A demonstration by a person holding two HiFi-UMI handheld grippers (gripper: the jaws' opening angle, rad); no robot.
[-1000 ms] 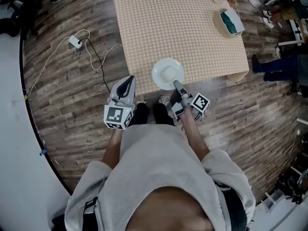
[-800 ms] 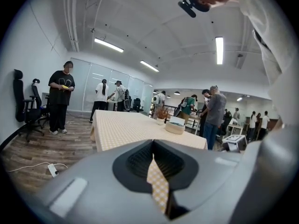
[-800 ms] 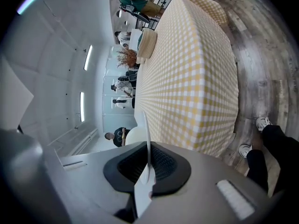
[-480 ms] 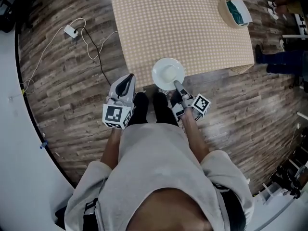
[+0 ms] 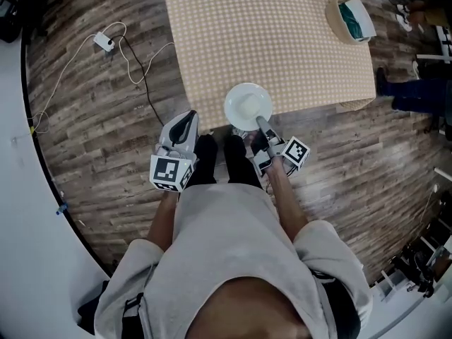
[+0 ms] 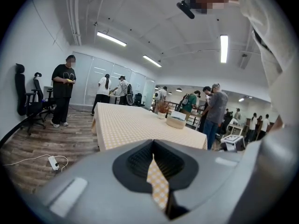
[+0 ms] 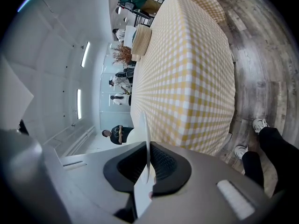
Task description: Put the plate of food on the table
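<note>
Left gripper (image 5: 185, 121) sits just short of the table (image 5: 268, 34) near edge, jaws together, holding nothing. Right gripper (image 5: 260, 124) at that edge, clamped on the near rim of the white plate (image 5: 247, 106). Plate straddles the table's near edge, partly overhanging. Basket (image 5: 351, 18) at the table's far right corner.

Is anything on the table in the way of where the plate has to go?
Nothing visible is. The right gripper holds the round white plate by its rim at the near edge of the yellow checked table. Only a round beige basket sits far off at its right corner.
</note>
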